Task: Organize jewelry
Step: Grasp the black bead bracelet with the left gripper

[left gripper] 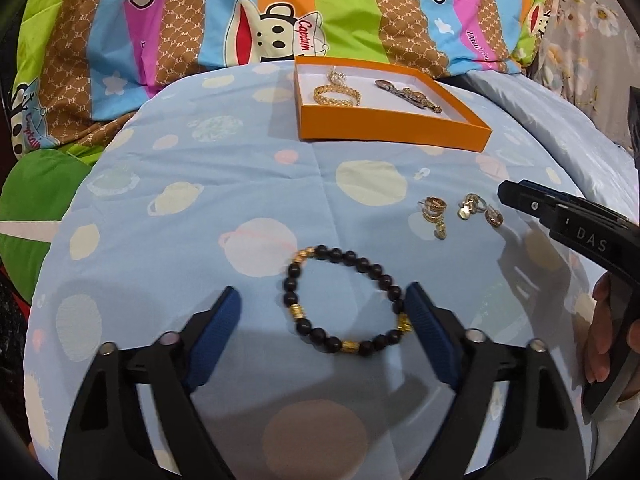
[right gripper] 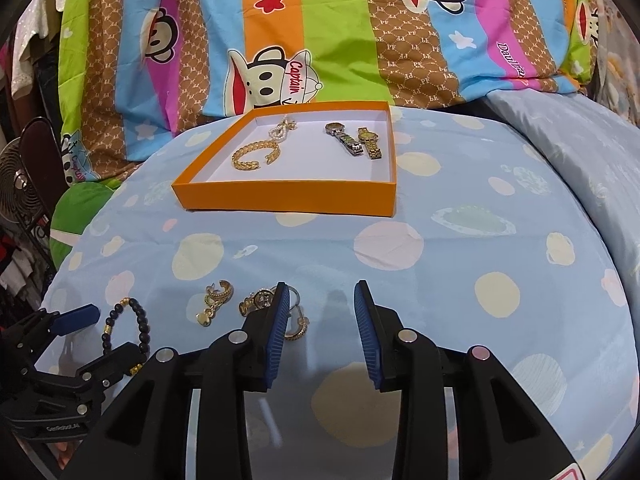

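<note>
**Closing on the bead bracelet**

The left gripper (left gripper: 322,304) has its jaws spread around the bead bracelet (left gripper: 344,300), which lies near the bed's (left gripper: 200,200) front edge, unpinched. Close on one side of the loop, lift cleanly, and carry it to the orange box (left gripper: 394,128). The right gripper (right gripper: 320,304) hangs part-open and empty beside the earrings (right gripper: 218,300).

The striped cartoon blanket (right gripper: 320,40) has "Captain" in red on the monkey's cap (right gripper: 298,76), plus "Paul frank" in script, partly cut off at the edges. The brown stripes (right gripper: 404,52) repeat a tiny "PF" monogram. In the left wrist view the right gripper's (left gripper: 520,196) black body reads "DAS". In the right wrist view, the left gripper (right gripper: 108,334) carries small print, looks like "GenRobot.AI" but too fuzzy to be sure.
</note>
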`<action>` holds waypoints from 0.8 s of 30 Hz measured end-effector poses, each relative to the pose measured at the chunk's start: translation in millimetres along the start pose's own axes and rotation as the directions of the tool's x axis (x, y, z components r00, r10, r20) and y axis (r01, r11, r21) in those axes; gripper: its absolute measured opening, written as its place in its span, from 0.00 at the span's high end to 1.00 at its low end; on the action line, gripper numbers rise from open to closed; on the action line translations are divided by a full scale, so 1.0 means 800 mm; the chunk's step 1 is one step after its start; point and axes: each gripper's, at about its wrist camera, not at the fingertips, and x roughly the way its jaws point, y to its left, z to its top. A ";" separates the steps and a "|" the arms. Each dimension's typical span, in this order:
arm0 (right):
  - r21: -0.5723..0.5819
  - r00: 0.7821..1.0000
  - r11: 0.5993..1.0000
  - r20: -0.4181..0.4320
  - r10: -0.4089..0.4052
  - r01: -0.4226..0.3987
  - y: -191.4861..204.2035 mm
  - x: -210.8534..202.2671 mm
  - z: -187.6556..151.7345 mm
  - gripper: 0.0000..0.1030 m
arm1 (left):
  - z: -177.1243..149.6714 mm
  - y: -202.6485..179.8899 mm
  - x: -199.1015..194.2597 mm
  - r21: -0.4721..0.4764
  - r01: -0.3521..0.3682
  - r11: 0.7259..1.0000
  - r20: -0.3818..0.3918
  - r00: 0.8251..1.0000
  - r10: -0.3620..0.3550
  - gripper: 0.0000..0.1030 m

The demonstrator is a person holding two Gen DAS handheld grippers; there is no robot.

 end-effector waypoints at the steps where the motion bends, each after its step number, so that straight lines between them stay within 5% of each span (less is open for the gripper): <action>1: -0.001 1.000 1.000 0.000 -0.001 0.001 0.001 0.000 0.000 0.68 | 0.001 0.000 0.001 0.002 0.000 1.000 0.002 1.000 0.000 0.30; 7: -0.009 1.000 1.000 0.002 0.003 -0.003 0.003 0.000 0.001 0.68 | 0.002 0.005 0.000 -0.012 -0.001 1.000 0.017 1.000 0.001 0.60; 9: -0.012 1.000 1.000 0.003 0.008 -0.008 0.004 0.000 0.001 0.68 | 0.001 0.006 -0.002 -0.014 0.011 1.000 0.022 1.000 -0.011 0.81; 10: -0.014 1.000 1.000 0.003 0.012 -0.012 0.005 -0.001 0.001 0.68 | 0.002 0.006 -0.002 -0.010 0.021 1.000 0.021 1.000 -0.021 0.85; 14: -0.056 0.999 0.998 0.016 0.035 -0.034 0.018 -0.005 0.000 0.68 | 0.001 0.004 -0.003 0.002 0.036 0.999 0.024 0.999 -0.036 0.94; 24: -0.139 0.998 0.989 -0.011 0.056 -0.057 0.041 -0.003 -0.007 0.68 | 0.006 0.012 -0.011 -0.021 0.035 0.999 0.059 0.998 -0.034 0.94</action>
